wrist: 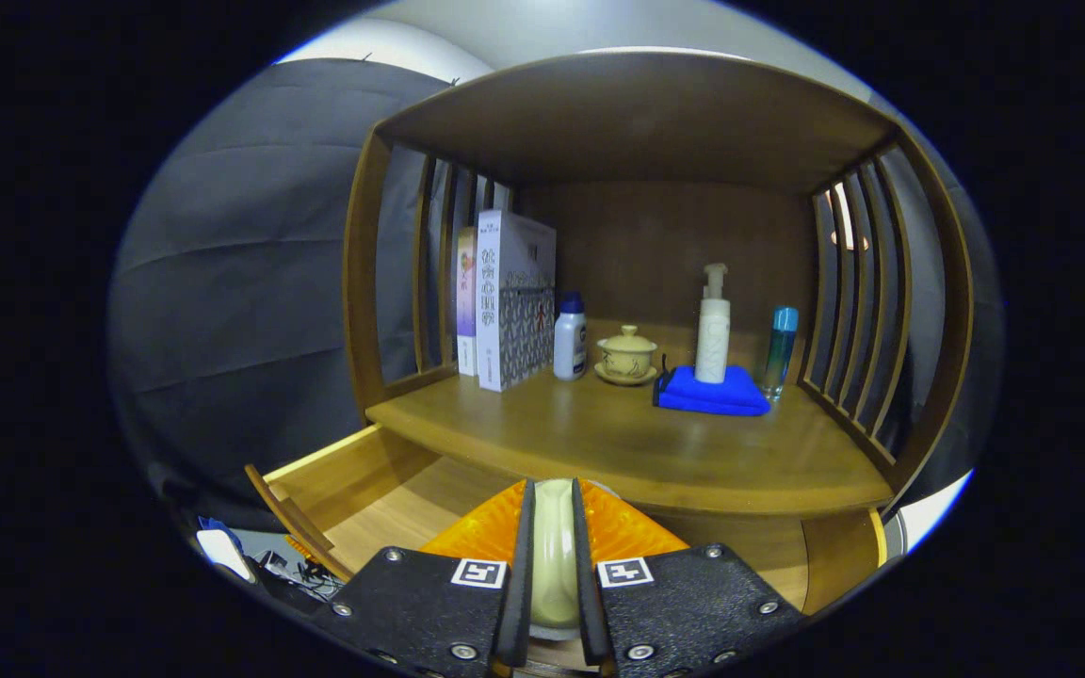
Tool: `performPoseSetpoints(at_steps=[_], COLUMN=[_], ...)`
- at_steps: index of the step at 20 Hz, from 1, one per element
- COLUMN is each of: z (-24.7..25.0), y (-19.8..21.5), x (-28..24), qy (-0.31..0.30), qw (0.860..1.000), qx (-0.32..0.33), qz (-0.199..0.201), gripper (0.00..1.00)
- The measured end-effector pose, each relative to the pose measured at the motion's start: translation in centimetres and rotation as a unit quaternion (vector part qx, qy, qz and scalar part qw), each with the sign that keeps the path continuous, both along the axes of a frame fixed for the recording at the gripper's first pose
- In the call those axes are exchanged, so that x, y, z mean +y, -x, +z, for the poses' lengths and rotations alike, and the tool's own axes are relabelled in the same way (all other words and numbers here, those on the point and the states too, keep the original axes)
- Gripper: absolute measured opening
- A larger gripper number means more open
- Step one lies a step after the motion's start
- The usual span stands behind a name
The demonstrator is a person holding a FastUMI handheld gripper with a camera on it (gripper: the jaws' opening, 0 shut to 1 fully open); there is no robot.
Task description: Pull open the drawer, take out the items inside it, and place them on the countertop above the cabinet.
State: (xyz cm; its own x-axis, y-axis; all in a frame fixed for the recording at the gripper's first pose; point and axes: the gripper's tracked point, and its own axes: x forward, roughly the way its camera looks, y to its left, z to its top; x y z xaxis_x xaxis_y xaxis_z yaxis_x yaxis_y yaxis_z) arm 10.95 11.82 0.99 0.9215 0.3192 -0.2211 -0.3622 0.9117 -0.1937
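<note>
My gripper (554, 499) is shut on a pale cream ceramic piece (556, 556), held edge-on between both fingers, with its rim sticking up just ahead of the fingertips. It hangs above the open wooden drawer (382, 490), whose front panel (293, 523) is pulled out to the left below me. Just beyond the fingers lies the wooden countertop (618, 443) of the cabinet. What else lies in the drawer is hidden behind my fingers.
On the countertop stand books (510, 301) at the back left, a small white bottle (570, 337), a lidded yellow cup on a saucer (626, 356), a white pump bottle (713, 325) on a folded blue cloth (712, 392), and a blue bottle (778, 350). Slatted sides (858, 311) enclose the shelf.
</note>
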Motion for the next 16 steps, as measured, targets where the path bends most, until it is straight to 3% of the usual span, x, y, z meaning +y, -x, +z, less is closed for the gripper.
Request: performPoseSetpoints(at_steps=[6, 11, 16], z=[3.6, 5.1, 4.2], y=[-3.6, -7.5, -11.1], x=[-0.7, -1.4, -2.7], qy=[-0.025, -0.064, -0.063], qw=[0.999, 0.996, 0.993], qx=[-0.024, -0.005, 0.011], qz=[-0.029, -0.061, -0.101], gripper=[0.21, 0.22, 0.23])
